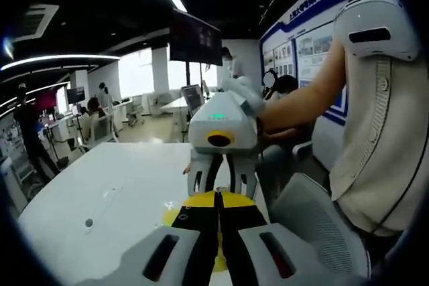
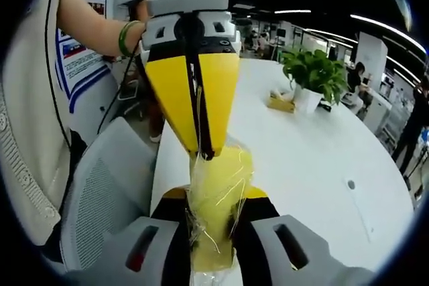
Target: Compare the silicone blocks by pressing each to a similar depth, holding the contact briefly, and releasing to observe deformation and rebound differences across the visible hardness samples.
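Two grippers met over the edge of the white table (image 2: pixel 315 145), pointing at each other. In the right gripper view, my right gripper (image 2: pixel 213 232) had its jaws pinched on a yellow silicone block (image 2: pixel 218 192) wrapped in clear, crinkled film, the block standing up between the black jaw pads. My left gripper (image 2: pixel 203 153) came in from the top of that view, its yellow jaws pressed together with their tips touching the top of the wrapped block; I could not tell whether they gripped the film or only rested on it. In the left gripper view, the left jaws ran up from the bottom, closed against each other, with yellow showing just behind their tips, and the right gripper (image 1: pixel 221 182) faced them just beyond. My sleeveless arm with a green wristband (image 2: pixel 124 37) reached in beside a grey mesh chair (image 2: pixel 100 192). Farther along the table stood a potted plant (image 2: pixel 312 75) in a white pot, with a small yellow item (image 2: pixel 281 103) just beside it
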